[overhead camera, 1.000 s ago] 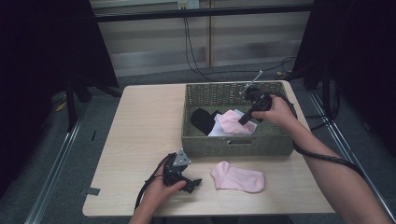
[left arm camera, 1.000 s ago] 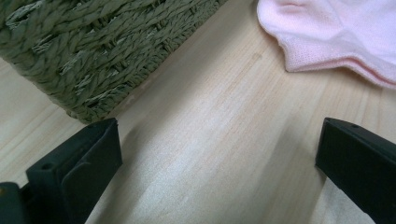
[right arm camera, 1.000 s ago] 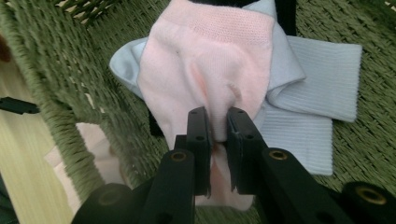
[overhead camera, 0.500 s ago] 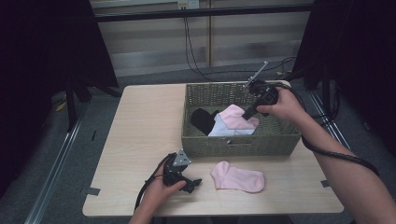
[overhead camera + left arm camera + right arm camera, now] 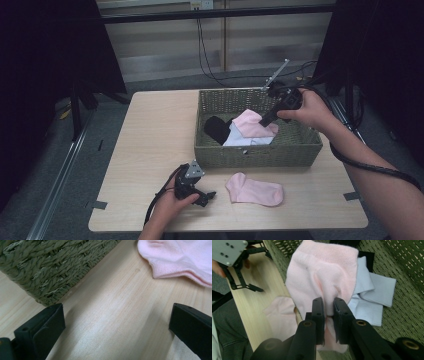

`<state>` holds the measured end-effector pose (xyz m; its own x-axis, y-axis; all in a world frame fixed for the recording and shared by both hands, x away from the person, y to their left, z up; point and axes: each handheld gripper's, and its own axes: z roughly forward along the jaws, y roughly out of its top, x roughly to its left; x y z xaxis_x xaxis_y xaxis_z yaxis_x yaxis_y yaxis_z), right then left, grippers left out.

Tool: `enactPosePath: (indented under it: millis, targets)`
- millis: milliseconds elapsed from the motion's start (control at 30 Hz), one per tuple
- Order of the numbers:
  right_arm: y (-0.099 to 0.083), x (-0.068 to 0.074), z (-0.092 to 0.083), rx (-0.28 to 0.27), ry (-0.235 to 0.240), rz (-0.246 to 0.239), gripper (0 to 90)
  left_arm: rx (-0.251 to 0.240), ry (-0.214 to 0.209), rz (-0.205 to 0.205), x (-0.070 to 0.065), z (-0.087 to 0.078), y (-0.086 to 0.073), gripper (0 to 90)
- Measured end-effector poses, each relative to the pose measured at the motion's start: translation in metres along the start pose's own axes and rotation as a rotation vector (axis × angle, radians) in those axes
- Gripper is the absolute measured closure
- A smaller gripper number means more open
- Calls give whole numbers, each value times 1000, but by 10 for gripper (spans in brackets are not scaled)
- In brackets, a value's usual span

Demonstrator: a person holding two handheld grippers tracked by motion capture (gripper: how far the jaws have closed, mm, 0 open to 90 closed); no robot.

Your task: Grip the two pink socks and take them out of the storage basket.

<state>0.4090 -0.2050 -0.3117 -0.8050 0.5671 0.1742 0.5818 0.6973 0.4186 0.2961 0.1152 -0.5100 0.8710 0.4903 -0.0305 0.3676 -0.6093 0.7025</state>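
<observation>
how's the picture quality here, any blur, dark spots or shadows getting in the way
High view: dim, black at both sides, the table evenly lit. Left gripper view: sharp wood grain, soft shadows under the tongs. Right gripper view: pink sock crisp, near tongs slightly soft.

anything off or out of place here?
Nothing damaged or spilled. One pink sock lies alone on the table in front of the basket, beside the open left gripper. Its likely mate hangs pinched in the right gripper above the basket, over a light blue sock.
</observation>
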Motion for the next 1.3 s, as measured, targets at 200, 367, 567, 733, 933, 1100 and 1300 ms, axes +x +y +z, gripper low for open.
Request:
enactPosePath:
  millis: [200, 367, 567, 733, 933, 1100, 1300]
  targets:
    - [1, 15, -3, 5, 14, -32, 802, 0, 0, 0, 0, 0, 0, 0]
    - [-1, 26, -3, 13, 34, -64, 801, -1, 0, 0, 0, 0, 0, 0]
    - [-6, 40, -4, 12, 38, -95, 801, 0, -1, 0, 0, 0, 0, 0]
    - [-12, 47, -4, 9, 47, -111, 798, 0, -1, 0, 0, 0, 0, 0]
    - [-22, 55, 1, 2, 64, -138, 794, -4, 1, -3, 0, 0, 0, 0]
    - [-30, 60, 9, -2, 77, -146, 793, -2, 2, 0, 0, 0, 0, 0]
    - [-38, 67, 20, 1, 94, -147, 791, 4, 1, 8, 0, 0, 0, 0]
